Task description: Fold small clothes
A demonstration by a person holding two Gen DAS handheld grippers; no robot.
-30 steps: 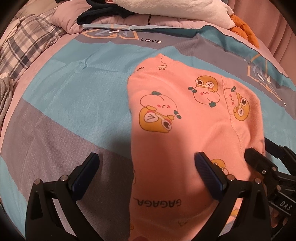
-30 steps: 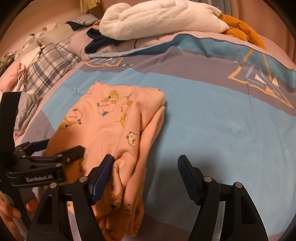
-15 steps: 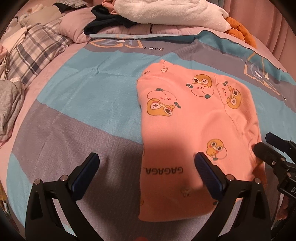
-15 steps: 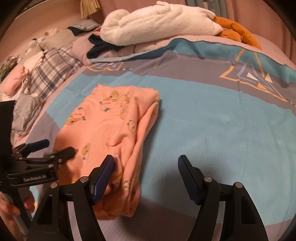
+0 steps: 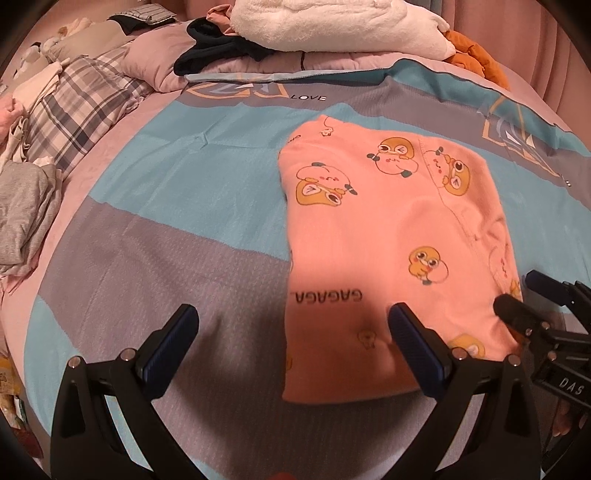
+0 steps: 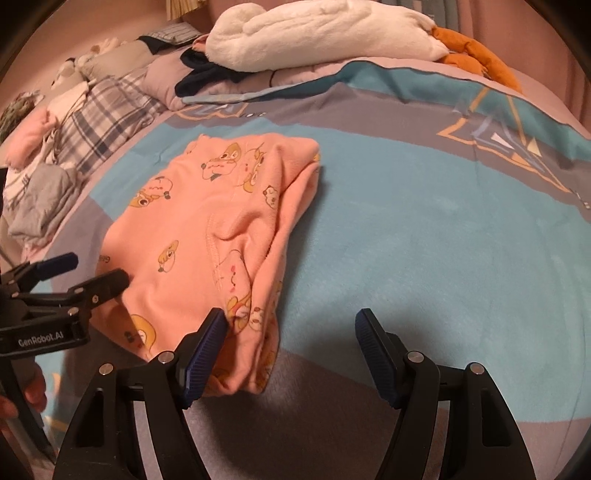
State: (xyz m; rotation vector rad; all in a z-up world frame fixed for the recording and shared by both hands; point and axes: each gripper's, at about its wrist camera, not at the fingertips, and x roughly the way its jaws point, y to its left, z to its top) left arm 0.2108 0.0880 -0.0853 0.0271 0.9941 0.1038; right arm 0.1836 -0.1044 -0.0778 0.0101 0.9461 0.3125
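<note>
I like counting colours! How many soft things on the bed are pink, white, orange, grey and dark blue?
Pink garment: 1
White plush: 1
Orange plush: 1
Grey garment: 1
Dark blue garment: 1
Total: 5

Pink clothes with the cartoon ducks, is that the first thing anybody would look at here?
Yes. The folded pink garment with its cartoon ducks lies flat in the middle of the blue-and-grey striped bedspread. Both grippers, left and right, hang open at its near edge, holding nothing. At the head of the bed sits a fluffy white blanket.
</note>
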